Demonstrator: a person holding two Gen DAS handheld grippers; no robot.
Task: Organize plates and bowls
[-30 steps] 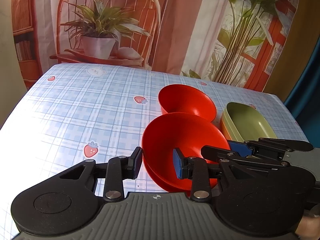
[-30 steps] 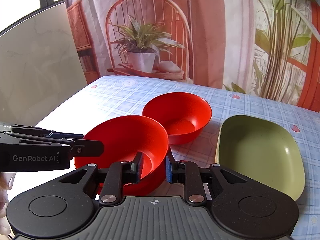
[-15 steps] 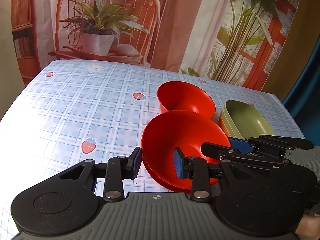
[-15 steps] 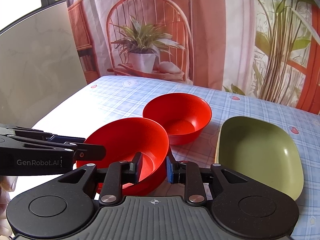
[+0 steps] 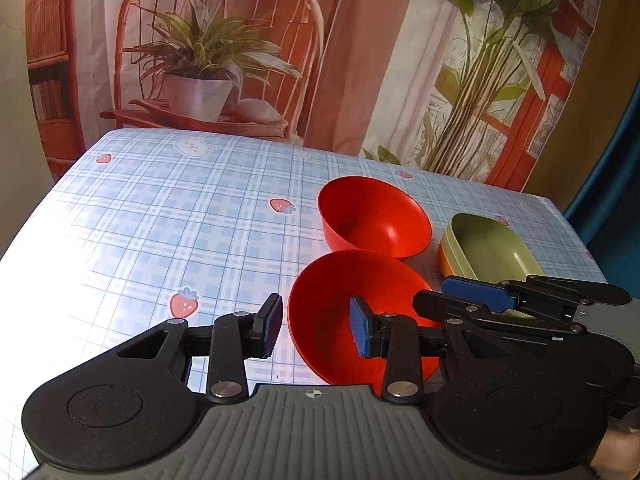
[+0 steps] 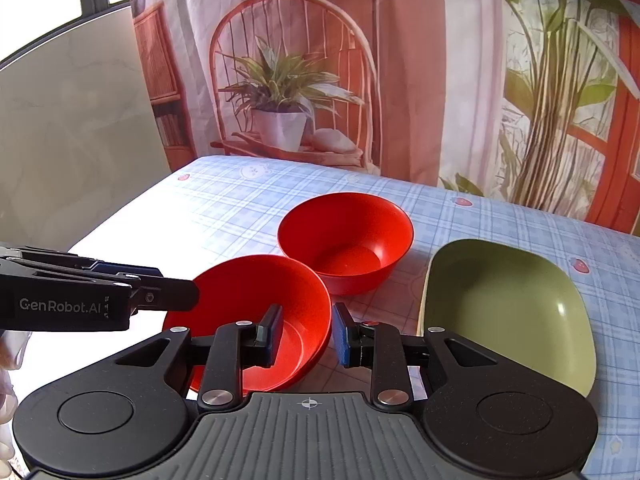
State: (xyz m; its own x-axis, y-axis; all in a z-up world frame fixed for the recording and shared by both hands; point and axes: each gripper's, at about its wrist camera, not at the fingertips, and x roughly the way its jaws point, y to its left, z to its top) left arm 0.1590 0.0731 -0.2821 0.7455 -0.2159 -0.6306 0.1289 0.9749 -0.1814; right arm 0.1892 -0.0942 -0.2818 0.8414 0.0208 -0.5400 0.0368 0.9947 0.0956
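Left tool (image 5: 316,332) straddles the near red bowl's (image 5: 332,304) rim, released, pads off it; two red bowls and two stacked dishes (image 5: 492,248) sit on the bench (image 5: 160,220). Right view: right tool (image 6: 306,336), likewise released, straddles that bowl's opposite rim.

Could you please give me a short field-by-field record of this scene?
table: blue checked cloth
near bowl: red, empty
far bowl: red, empty, upright
green dish: right of the bowls, empty
left gripper: open, straddling near bowl's left rim
right gripper: open, straddling its right rim
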